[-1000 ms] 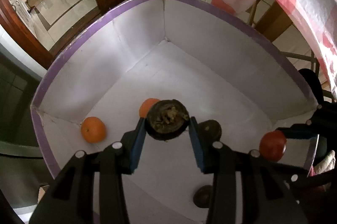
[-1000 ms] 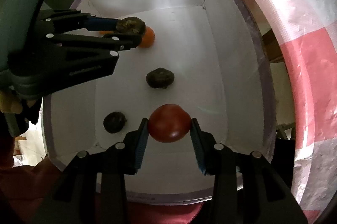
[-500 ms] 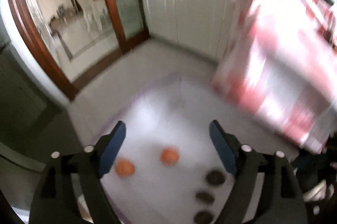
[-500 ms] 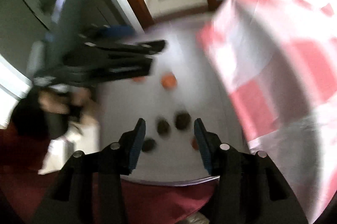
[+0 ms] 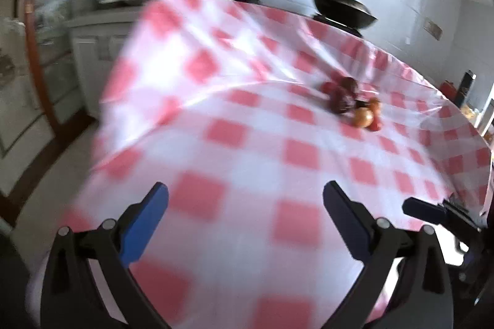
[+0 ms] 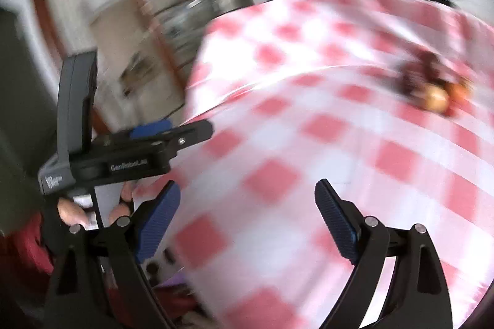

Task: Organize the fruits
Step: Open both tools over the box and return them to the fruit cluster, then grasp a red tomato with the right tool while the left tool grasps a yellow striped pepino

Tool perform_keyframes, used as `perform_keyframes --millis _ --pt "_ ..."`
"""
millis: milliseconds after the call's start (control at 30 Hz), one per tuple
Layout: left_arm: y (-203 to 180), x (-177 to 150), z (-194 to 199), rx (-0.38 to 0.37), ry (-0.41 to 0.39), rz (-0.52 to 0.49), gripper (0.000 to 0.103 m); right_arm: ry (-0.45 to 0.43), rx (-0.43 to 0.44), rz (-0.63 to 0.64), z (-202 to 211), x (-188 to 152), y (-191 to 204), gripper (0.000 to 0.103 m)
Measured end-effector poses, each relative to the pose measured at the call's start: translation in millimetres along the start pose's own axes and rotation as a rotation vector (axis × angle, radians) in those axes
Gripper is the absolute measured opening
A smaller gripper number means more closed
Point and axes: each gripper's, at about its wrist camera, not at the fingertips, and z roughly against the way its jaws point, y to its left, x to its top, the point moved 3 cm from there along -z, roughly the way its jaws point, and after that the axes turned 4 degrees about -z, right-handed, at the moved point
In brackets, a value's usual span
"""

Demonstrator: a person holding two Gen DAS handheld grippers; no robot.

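Fruits (image 5: 355, 103) sit in a small huddle on the far right part of the table, on the red-and-white checked tablecloth (image 5: 234, 125); the blur lets me make out a few dark reddish ones, a yellowish round one and something orange-red beside it, all touching or nearly so. Going left to right, a hand (image 6: 92, 210) with a dark red sleeve grips the handle of the left gripper (image 5: 245, 205), which hangs over the near edge of the cloth. Its jaws have just been opening and now stand spread very wide, blue pads apart, with nothing between them but cloth far below. Just right of it the right gripper (image 6: 247, 205) points the same way over the table; its jaws have also just been opening, stand wide and hold nothing. The fruit pile lies well apart from both tools. A black pan (image 5: 342, 7) stands behind the table.
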Motion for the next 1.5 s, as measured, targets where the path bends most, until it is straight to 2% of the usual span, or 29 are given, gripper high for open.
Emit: perform_keyframes --millis 133,300,467,600,667,733,933,1000,1033,1067,1200,1333,1500 --pt "-43 26 -61 -0.078 0.056 -0.017 0.1 -0.048 -0.167 -0.132 10 8 -77 0.086" --pt "-91 45 -115 -0.127 0.036 -0.07 0.1 -0.022 -0.395 -0.263 2 24 -171 0.086" --pt "-103 48 -156 -0.183 0.07 -0.026 0.1 0.009 -0.515 -0.279 -25 46 -228 0.086" --pt "-95 49 -162 -0.249 0.081 0.037 0.1 0.041 -0.562 -0.246 -56 71 -250 0.08" --pt "-89 46 -164 -0.265 0.096 0.079 0.1 0.063 -0.576 -0.219 -69 80 -255 0.073" --pt "-86 45 -164 -0.292 0.095 0.096 0.1 0.075 -0.568 -0.217 -76 87 -259 0.071" --pt "-102 44 -160 -0.294 0.087 0.007 0.1 0.099 -0.568 -0.205 -94 104 -267 0.062" --pt "-105 43 -159 -0.293 0.086 -0.007 0.1 0.107 -0.554 -0.211 -99 107 -270 0.054" --pt "-105 43 -160 -0.293 0.089 -0.004 0.1 0.105 -0.55 -0.216 -100 106 -270 0.046" --pt "-103 42 -160 -0.292 0.093 0.003 0.1 0.092 -0.547 -0.214 -98 106 -269 0.038" --pt "-102 42 -164 -0.287 0.109 0.016 0.1 0.028 -0.51 -0.264 -81 98 -267 0.032" --pt "-105 42 -168 -0.276 0.141 0.002 0.1 -0.034 -0.47 -0.363 -55 85 -272 0.03" --pt "-121 47 -176 -0.247 0.165 -0.023 0.1 -0.082 -0.511 -0.387 -33 73 -276 0.026"
